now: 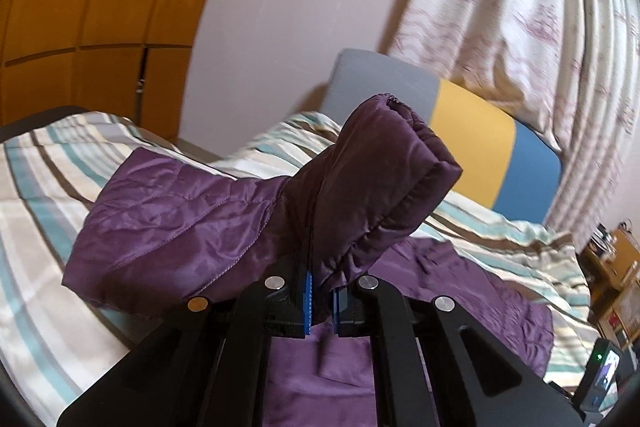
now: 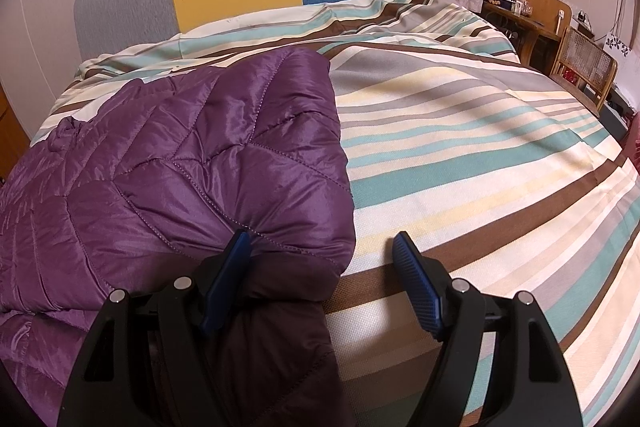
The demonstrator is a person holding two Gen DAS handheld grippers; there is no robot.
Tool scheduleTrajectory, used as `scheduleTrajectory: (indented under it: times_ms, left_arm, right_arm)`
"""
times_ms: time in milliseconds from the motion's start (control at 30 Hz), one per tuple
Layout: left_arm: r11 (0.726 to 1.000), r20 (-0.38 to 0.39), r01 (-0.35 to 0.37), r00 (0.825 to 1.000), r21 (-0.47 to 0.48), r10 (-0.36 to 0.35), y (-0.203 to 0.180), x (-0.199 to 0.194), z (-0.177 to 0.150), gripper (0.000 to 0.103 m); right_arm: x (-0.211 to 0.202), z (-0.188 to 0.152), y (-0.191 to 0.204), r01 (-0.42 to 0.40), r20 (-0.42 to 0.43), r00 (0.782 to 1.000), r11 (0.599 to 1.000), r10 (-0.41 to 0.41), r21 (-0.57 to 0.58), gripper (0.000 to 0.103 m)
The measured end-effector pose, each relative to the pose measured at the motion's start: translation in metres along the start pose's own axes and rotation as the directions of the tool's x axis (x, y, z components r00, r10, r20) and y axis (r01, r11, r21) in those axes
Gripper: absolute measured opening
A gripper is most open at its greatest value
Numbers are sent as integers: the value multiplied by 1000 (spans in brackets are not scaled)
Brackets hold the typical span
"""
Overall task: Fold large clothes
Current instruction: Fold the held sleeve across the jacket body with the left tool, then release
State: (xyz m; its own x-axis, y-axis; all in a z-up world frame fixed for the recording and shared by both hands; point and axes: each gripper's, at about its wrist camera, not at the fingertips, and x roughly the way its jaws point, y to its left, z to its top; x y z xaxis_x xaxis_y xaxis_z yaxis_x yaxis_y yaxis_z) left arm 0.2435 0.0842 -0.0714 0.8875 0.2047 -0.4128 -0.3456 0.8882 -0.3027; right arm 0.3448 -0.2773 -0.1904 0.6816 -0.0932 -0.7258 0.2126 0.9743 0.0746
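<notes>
Left gripper (image 1: 320, 301) base behind jacket (image 1: 224, 223)

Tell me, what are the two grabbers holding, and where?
The left gripper pinches the purple jacket's sleeve near its cuff, lifted off the bed. The right gripper is open, holding nothing.

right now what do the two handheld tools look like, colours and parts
Both match: the left tool and right tool have matte black angular plastic frames with triangular cut-outs, round silver pivot pins at the linkage joints, and blue ribbed pads lining each finger. No cables, markings, hands or sleeves show in either wrist view.
</notes>
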Motion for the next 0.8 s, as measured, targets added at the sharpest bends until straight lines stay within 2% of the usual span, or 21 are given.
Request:
scheduleTrajectory:
  times_ms: [200,367,633,800]
  left_arm:
    - [998,-57,65,996,19,-64,-32,10,-15,6]
    - [988,-110,119,988,96,-108,-66,21,-30,6]
    - [966,-214,174,968,190,-133,-110,44,-62,6]
    - [959,-258,195,956,208,-139,-127,56,-74,6]
  right_arm:
    - [0,0,1,4,1,1000,1000,-4,-2,73]
    - [0,0,1,4,1,1000,1000,-4,-1,73]
    - [0,-1,1,2,2,1000,1000,-2,1,74]
    - [0,-1,1,5,3,1000,1000,-5,-1,74]
